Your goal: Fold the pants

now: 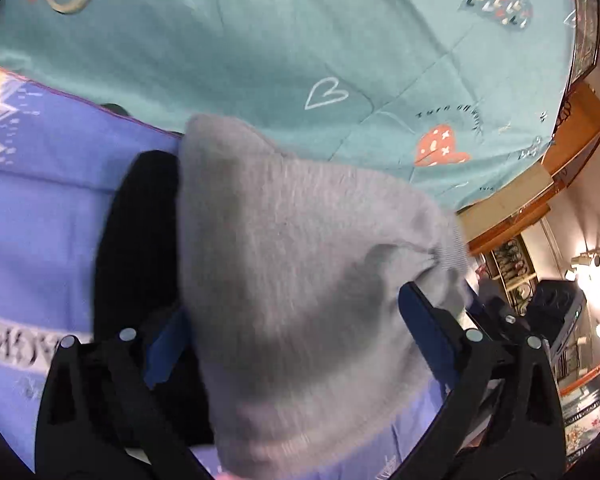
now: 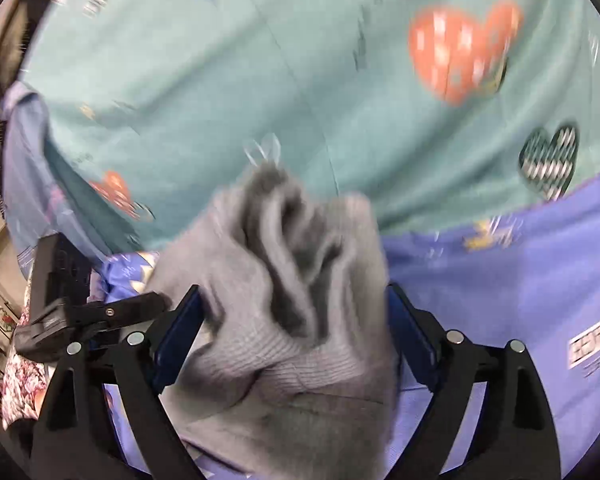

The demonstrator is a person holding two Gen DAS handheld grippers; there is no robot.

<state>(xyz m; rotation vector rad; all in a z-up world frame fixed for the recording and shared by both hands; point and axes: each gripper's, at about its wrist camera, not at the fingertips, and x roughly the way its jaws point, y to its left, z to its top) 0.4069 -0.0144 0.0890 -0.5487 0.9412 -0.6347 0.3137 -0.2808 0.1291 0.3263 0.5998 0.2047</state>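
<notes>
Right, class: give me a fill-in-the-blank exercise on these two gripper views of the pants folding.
1. The pants bunched between the fingers are ____ in colour.
2. The teal sheet is printed with ____ shapes.
3. Next to the teal sheet lies a ____ cloth.
4. In the right wrist view, the right gripper has its jaws standing ____.

Missing words: grey; heart; purple; wide

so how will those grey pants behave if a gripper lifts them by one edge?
Probably floppy: the grey pants bunch into deep soft folds between the right gripper fingers. Likely to drape, as they sag over the left gripper. The fuzzy knit and ribbed cuff suggest decent grip, not slippery, though thick bunched layers could slip out unevenly.
</notes>
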